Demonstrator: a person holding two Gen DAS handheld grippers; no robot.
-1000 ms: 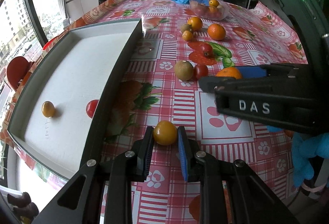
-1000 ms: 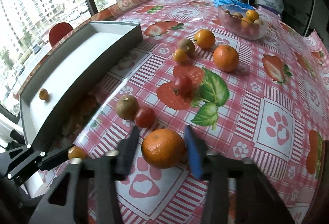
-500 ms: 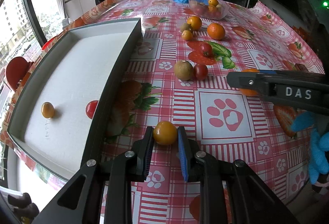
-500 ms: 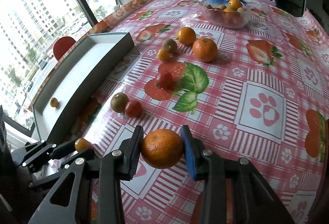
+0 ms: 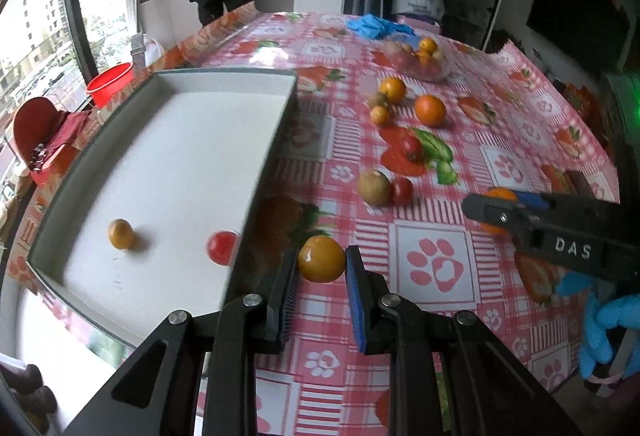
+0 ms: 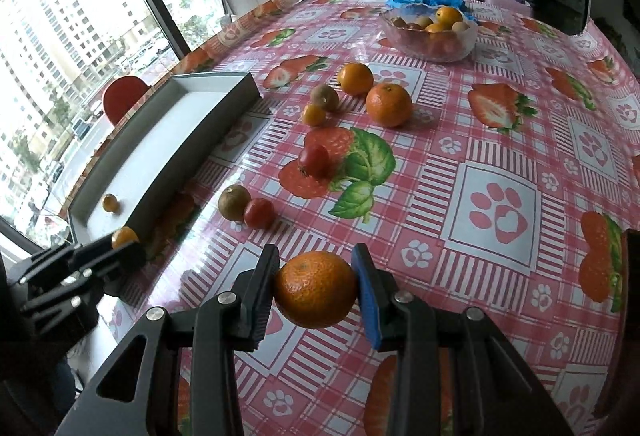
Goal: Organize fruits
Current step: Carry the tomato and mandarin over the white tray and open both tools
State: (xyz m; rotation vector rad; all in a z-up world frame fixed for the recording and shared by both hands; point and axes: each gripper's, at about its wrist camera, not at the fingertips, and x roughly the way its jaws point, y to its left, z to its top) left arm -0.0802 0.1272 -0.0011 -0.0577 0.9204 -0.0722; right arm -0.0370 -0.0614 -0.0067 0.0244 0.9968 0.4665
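Note:
My left gripper (image 5: 322,270) is shut on a small yellow-orange fruit (image 5: 321,258) and holds it above the tablecloth, next to the right wall of the grey tray (image 5: 264,164). The tray holds a small yellow fruit (image 5: 120,234) and a red tomato (image 5: 222,247). My right gripper (image 6: 316,286) is shut on an orange (image 6: 316,289), lifted over the table. The left gripper also shows in the right wrist view (image 6: 116,248) by the tray's near corner.
On the cloth lie a brown fruit (image 6: 234,202) with a red tomato (image 6: 259,213), another tomato (image 6: 314,161), two oranges (image 6: 389,105), and two small fruits (image 6: 325,97). A glass bowl (image 6: 432,50) of fruit stands far back. A person stands beyond the table.
Both grippers have risen with their fruit. The left gripper has moved left toward the tray's wall. The right gripper has drawn back from the middle of the table.

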